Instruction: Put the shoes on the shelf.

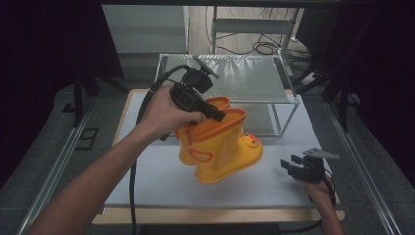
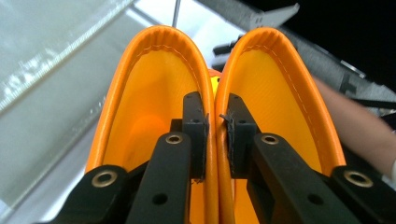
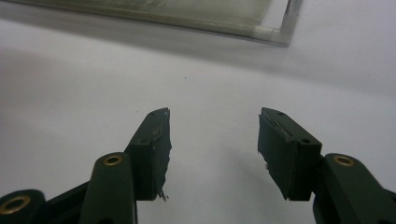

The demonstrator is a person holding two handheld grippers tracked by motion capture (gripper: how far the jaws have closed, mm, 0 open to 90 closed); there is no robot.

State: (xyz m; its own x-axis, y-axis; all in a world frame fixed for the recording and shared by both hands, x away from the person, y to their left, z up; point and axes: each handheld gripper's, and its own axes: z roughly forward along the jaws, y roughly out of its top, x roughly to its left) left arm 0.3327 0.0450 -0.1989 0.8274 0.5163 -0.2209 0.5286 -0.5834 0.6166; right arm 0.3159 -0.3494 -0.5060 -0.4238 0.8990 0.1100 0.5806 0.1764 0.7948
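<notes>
A person's left forearm [image 1: 98,181] reaches in from the near edge of the table [image 1: 147,176], its hand carrying the left gripper [image 1: 218,116] with a pair of orange rubber boots [image 1: 220,147] pinched together. In the left gripper view the two black jaws stand one inside each boot, clamping the two inner cuff walls [image 2: 215,140] against each other, so both boots hang from a single grip. The pair is tilted, toes pointing toward the person's right, soles apparently just clear of the white table surface, in front of a low metal-framed shelf [image 1: 244,78] with a translucent top.

The right gripper [image 1: 293,166] rests near the table's right front corner, well apart from the boots, its jaws spread and holding nothing; its own view shows bare table [image 3: 210,84] between the pads.

The step in hand looks like a lift of the pair, possibly toward the shelf. To do it well, the clamp should stay firm on both cuffs, since a soft wall could slip out. The lift should go slowly, so the heavy toes do not swing, and the soles must clear the shelf's frame before moving forward.
</notes>
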